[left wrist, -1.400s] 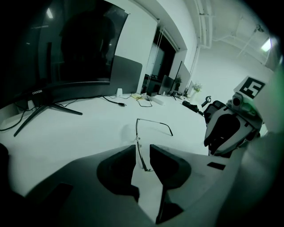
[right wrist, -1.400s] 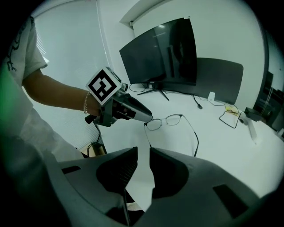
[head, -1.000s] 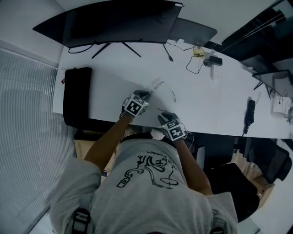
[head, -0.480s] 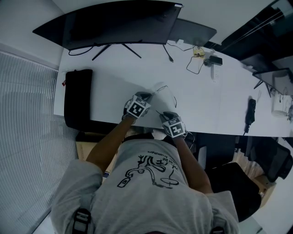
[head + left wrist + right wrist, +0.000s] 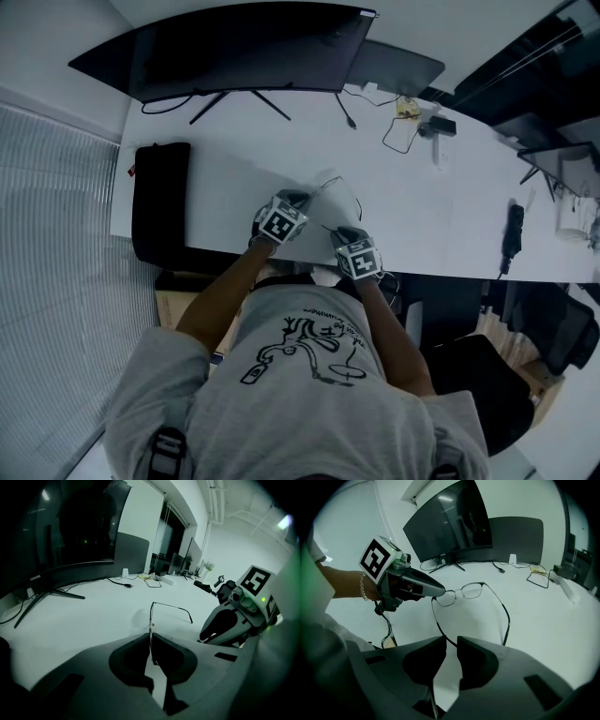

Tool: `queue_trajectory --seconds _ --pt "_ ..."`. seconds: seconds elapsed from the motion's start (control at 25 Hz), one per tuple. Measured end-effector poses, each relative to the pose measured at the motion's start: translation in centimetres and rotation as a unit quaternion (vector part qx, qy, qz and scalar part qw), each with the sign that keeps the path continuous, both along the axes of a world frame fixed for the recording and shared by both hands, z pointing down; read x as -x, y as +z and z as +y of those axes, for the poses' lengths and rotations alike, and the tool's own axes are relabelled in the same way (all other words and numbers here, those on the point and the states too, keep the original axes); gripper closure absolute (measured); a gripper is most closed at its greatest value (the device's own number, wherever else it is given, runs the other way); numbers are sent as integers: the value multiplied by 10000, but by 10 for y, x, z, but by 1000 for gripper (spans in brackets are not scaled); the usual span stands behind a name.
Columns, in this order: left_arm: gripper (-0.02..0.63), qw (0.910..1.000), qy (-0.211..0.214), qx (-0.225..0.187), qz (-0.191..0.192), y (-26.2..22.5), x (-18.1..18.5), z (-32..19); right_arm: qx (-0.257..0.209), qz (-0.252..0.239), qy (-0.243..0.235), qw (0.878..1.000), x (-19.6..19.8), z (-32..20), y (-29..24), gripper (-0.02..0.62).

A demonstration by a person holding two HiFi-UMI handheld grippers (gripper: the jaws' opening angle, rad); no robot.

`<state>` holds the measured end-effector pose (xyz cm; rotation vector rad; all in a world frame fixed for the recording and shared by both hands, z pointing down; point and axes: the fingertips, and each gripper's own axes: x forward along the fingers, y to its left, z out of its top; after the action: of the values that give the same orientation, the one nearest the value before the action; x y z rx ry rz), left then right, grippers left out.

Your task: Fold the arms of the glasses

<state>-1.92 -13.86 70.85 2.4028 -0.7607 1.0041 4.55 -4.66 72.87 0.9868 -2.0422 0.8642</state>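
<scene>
Thin wire-rimmed glasses (image 5: 461, 591) are held just above the white desk (image 5: 422, 202), both arms still swung out. My left gripper (image 5: 151, 637) is shut on the frame at one lens's outer edge, near the hinge; the far arm (image 5: 171, 605) stretches away to the right. The left gripper's body (image 5: 408, 583) shows in the right gripper view. My right gripper (image 5: 449, 641) sits close behind, jaws nearly together on the dark tip of the near arm. In the head view the glasses (image 5: 342, 192) lie between the left gripper (image 5: 292, 202) and right gripper (image 5: 349, 239), near the desk's front edge.
A wide dark monitor (image 5: 234, 47) on a splayed stand fills the back of the desk, with a grey panel (image 5: 389, 64) beside it. A black bag (image 5: 157, 202) lies at the left end. Cables and small devices (image 5: 412, 122) sit at the back right, a black object (image 5: 511, 234) further right.
The glasses and left gripper have shifted slightly right and nearer the front edge. The right gripper has closed in on the near arm. Almost nothing moved in the last half second.
</scene>
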Motion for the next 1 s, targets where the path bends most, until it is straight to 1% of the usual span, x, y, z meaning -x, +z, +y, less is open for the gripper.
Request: queue_trajectory --seconds 0.32,0.68,1.0 --pt "574 10000 13 54 -19 0 0 2 -54 146 148 9998 -8 -10 1 520" --pt "574 10000 -8 70 -13 -2 0 2 -138 134 289 9994 -13 -21 3 525" --pt "574 9998 44 173 31 -1 -2 6 -187 148 415 9989 -18 -30 4 531"
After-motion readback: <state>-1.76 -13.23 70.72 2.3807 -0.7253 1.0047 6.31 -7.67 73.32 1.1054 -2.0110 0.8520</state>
